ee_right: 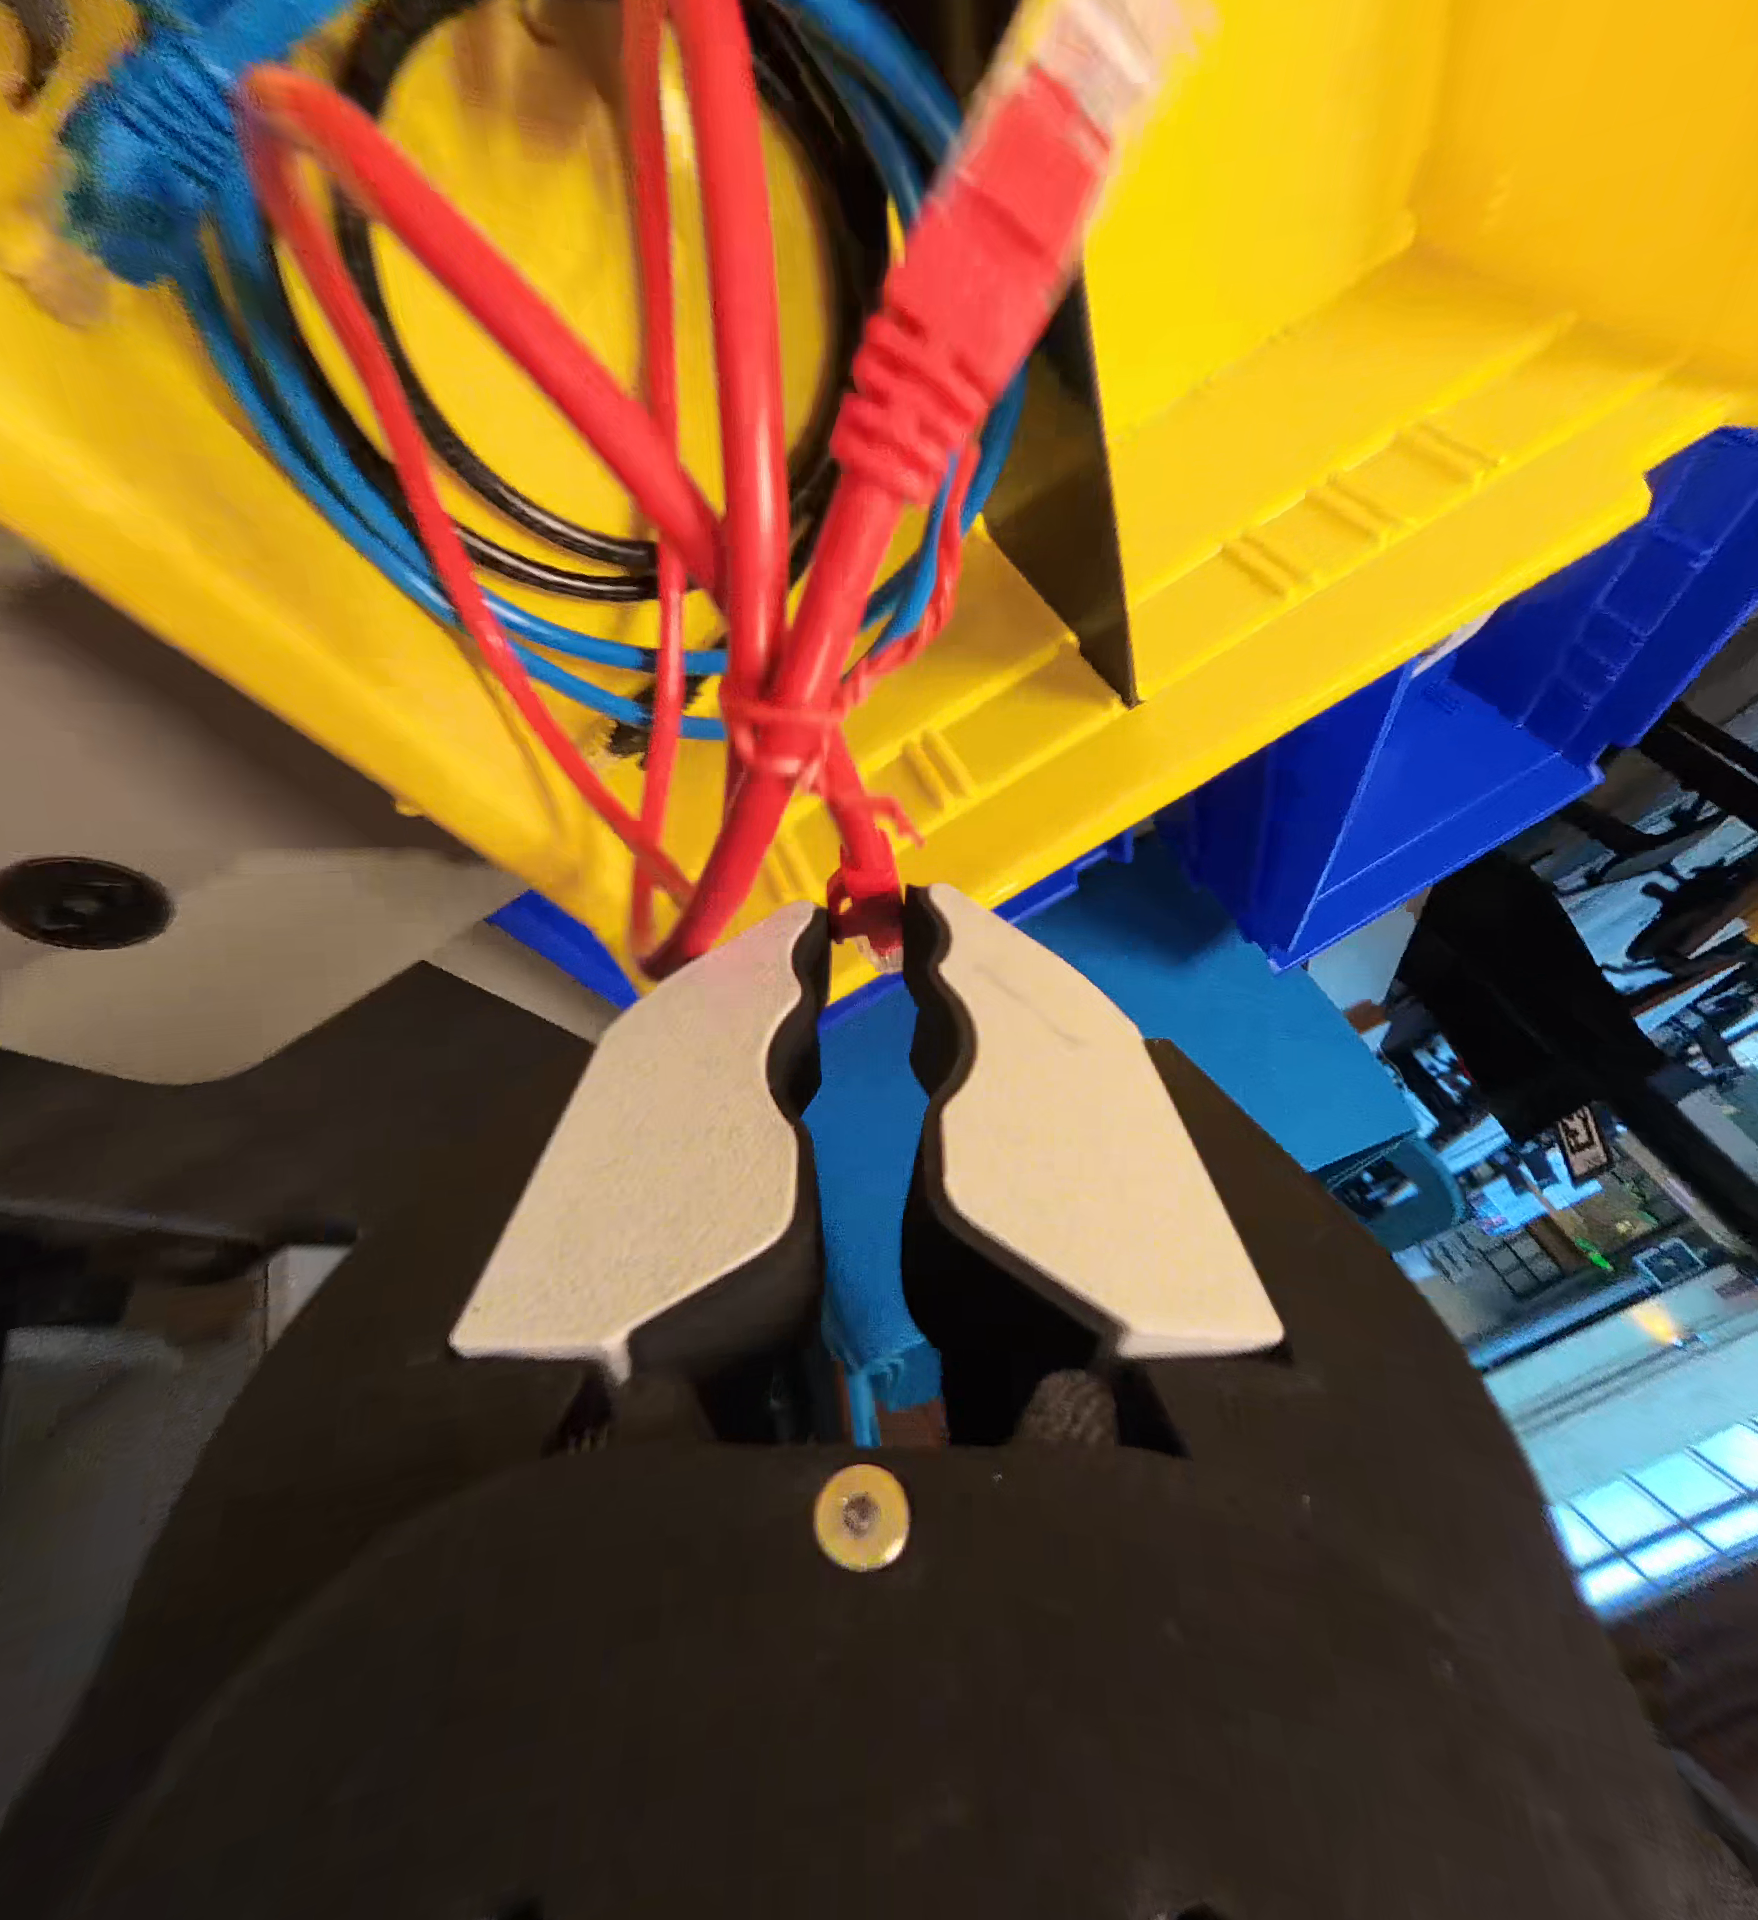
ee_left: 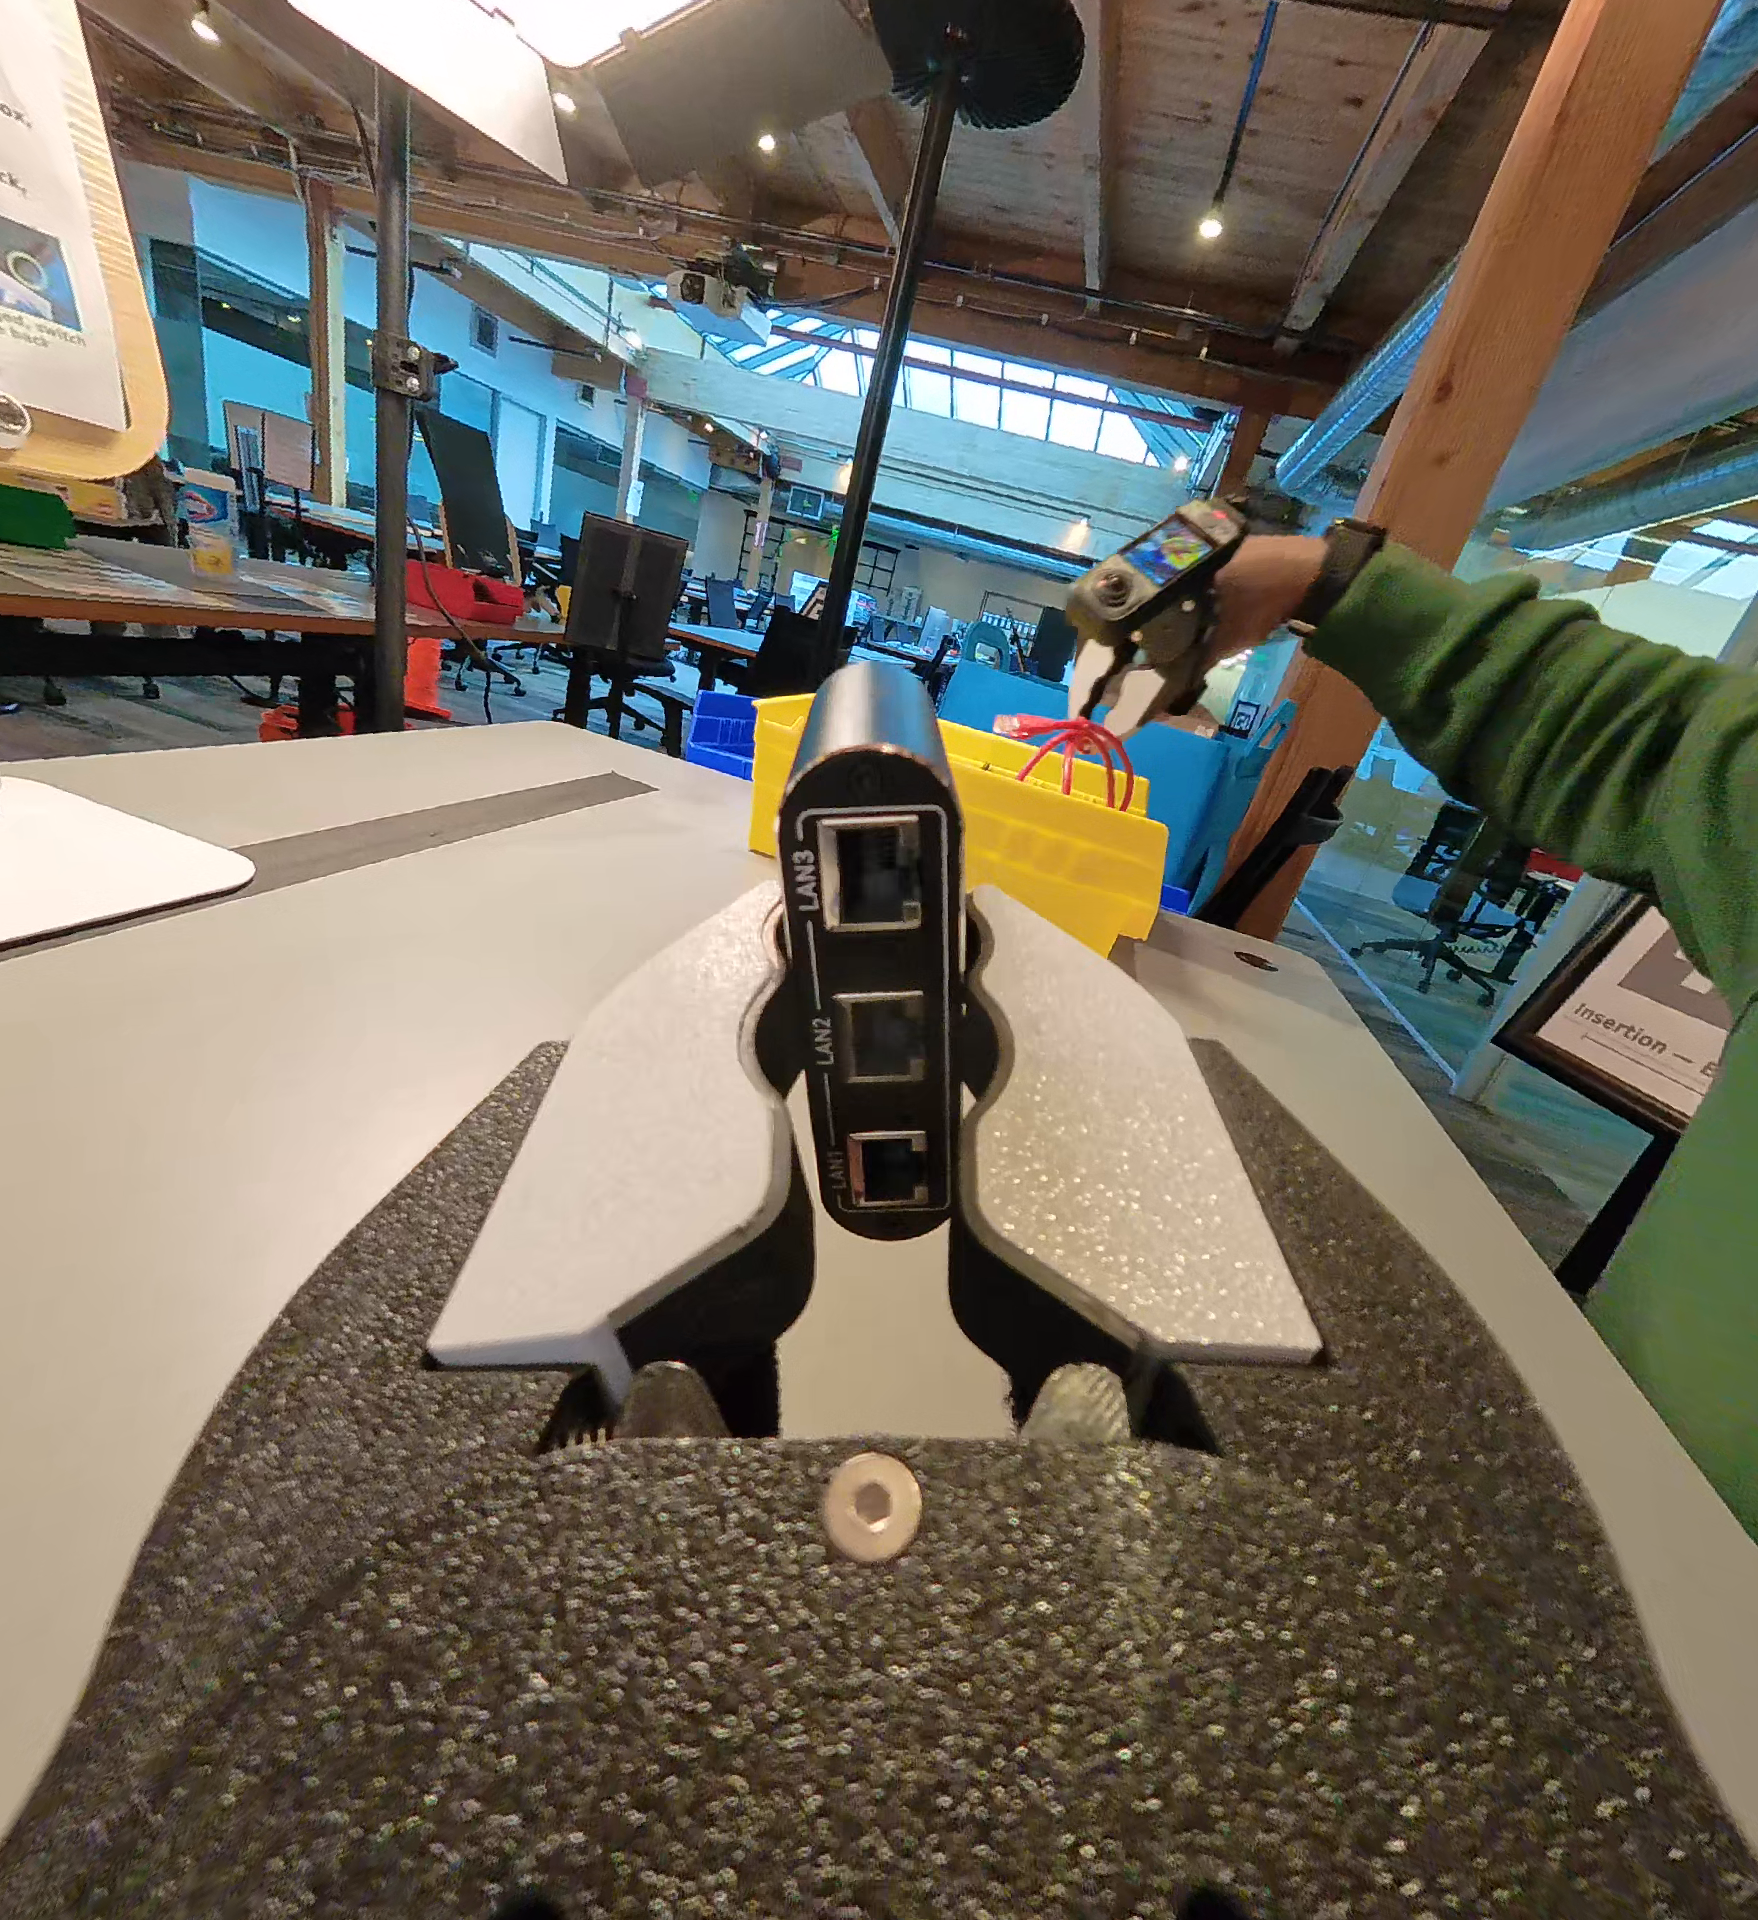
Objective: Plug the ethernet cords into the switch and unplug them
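left gripper clamped on the black switch, held on end over the grey table, three sockets facing the camera, all bare. gripped on both sides about the middle socket. far right of it, yellow bin at the table's far edge, blue bins behind. above the yellow bin, right gripper on a green sleeve, with loops of red cord hanging just over the rim.

in the right wrist view, right gripper pinched tight on one plug end of the red cord, fingertips nearly meeting around it. rest of the cord bundled with a red tie, dangling clear, other plug blurred at far right. beneath, in the yellow bin, coiled blue cord and black cord lying on the bottom. blue bin to the right, table corner to the left.
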`<action>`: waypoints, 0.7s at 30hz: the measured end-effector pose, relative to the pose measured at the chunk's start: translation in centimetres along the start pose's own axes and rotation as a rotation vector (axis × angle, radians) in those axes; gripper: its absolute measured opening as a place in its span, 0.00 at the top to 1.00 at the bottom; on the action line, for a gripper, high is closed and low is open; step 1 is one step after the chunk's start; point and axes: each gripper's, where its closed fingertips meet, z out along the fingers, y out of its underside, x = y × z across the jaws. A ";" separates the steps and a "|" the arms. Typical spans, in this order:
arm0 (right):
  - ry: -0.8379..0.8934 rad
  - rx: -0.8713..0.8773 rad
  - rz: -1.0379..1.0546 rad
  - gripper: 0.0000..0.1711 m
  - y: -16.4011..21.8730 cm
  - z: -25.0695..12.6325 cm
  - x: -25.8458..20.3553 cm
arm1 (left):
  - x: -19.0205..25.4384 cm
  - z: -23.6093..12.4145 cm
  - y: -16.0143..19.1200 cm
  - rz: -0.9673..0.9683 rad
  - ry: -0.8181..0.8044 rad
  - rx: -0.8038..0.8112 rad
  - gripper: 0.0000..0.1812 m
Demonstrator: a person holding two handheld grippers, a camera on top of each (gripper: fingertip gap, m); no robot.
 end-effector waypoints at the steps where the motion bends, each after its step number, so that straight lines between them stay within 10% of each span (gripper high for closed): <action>1: 0.001 -0.019 -0.014 0.92 -0.3 0.6 0.7 | 0.1 0.0 0.0 0.003 0.002 -0.001 0.85; 14: 0.401 -0.044 0.035 0.84 2.3 0.0 9.3 | -0.1 0.0 0.0 -0.020 0.012 0.003 0.85; 21: 0.215 0.378 0.062 0.84 -5.5 -0.4 5.6 | -0.1 0.0 0.0 -0.024 0.016 0.000 0.85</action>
